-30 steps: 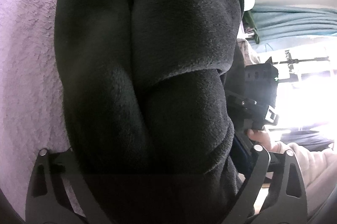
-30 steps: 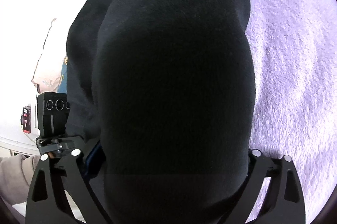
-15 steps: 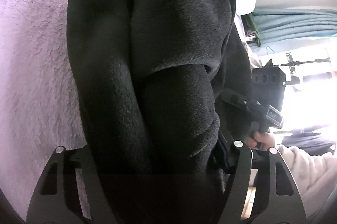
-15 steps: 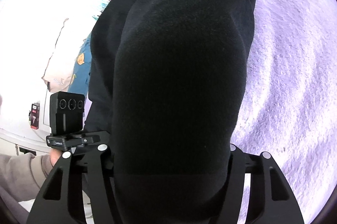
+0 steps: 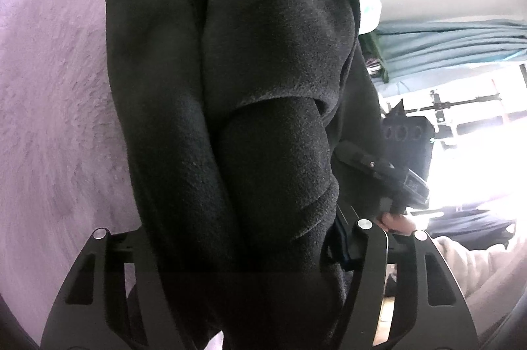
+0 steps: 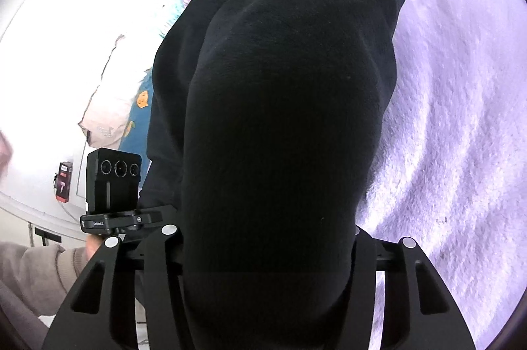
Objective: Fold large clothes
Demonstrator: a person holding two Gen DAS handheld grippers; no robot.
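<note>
The black fleece garment (image 5: 263,119) is clamped by the left gripper (image 5: 230,251) and the right gripper (image 6: 266,251) above the lilac blanket (image 6: 461,135). Two rolled folds are shown only by the left view; one smooth bulge by the right.

No writing is clear enough to read; a small white label (image 5: 415,184) on the black handle in the left view carries blurred characters; pale lettering on the flat black mount (image 6: 98,223) in the right view is too small.
</note>
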